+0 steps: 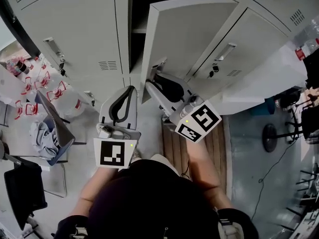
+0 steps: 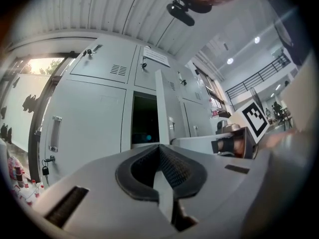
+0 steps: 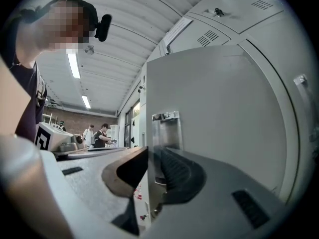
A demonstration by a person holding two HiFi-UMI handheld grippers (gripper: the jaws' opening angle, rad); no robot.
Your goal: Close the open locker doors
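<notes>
grey steel lockers (image 1: 75,29) fill the wall ahead, most of them shut flat with their handles and keys showing. one locker door (image 1: 194,39) in the middle stands swung out toward the person, and the dark compartment (image 1: 137,44) behind it is open to view. this door is what the task needs closed, and it is well off its frame.

the right tongs (image 3: 149,156) reach level to the door's free edge, one jaw on each side of the sheet, just below the recessed metal handle (image 3: 165,133). from the right gripper view the pads appear to bear on both faces, so i read them as pinching the door's edge. holding there makes sense: the free edge is farthest from the hinge, so it gives the easiest swing, and a grip on both faces lets the door be steered, not only shoved.

the left tongs (image 2: 159,151) are pressed together with nothing between them. they point level toward the open compartment, just beside the right tongs and apart from the door. they look held in reserve, perhaps to press the panel home.

the next step, as i judge it, is to swing the edge round to the frame, and to let go before the inner jaw is caught between door and frame.
</notes>
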